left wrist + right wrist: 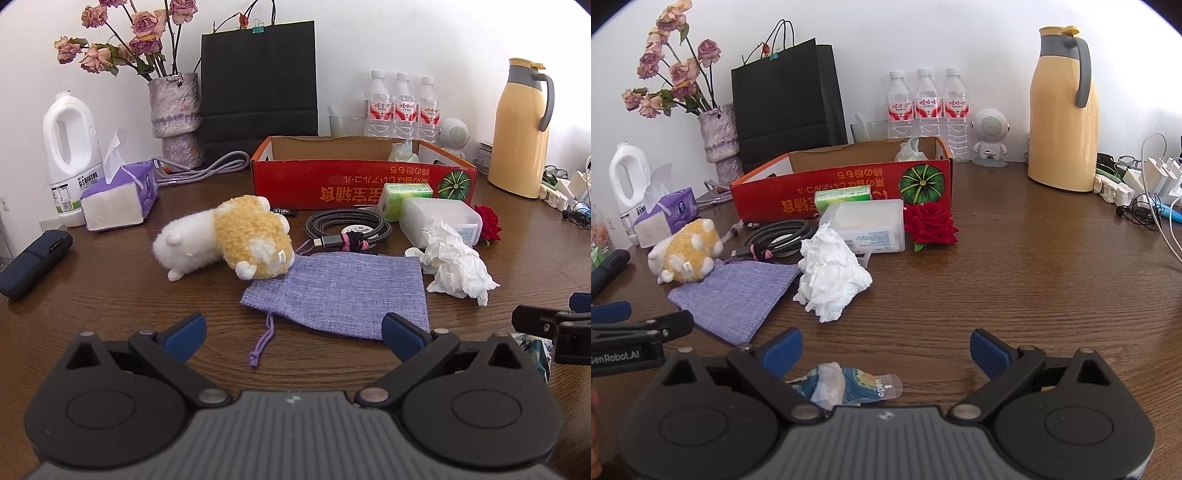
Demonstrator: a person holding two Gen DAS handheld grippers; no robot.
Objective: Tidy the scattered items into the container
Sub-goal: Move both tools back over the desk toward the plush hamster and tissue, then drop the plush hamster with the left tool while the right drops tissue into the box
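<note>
**Operator:** Right gripper [886, 352] sits at the bottom of its frame, jaws spread wide, nothing in them. Just under it, low centre, lies a small printed wet-wipe packet [849, 384], partly hidden by the gripper body. I take that as my pick.

**Spotter:** And your left?

**Operator:** Left gripper [293, 338] is wide open too, empty, hovering over the near edge of the purple pouch [340, 291] at mid-frame. I'd hold it there.

**Spotter:** How would you take the packet?

**Operator:** It's flat and crinkly, so I'd come down steeply, straddle it across its narrow side and close near the middle, not on the "open" tab, which could peel.

**Spotter:** Where does it go?

**Operator:** Red cardboard box [849, 184], upper centre, open on top, with something pale already in its far corner. Between me and it, centre frame: crumpled tissue [831, 273], clear plastic tub [866, 225], coiled cable [779, 234], red rose [931, 223]. I'd lift well clear of those, cross the near wall, then let go inside.

**Spotter:** Risk?

**Operator:** Brushing the tissue, or dropping short against the box front.
</note>
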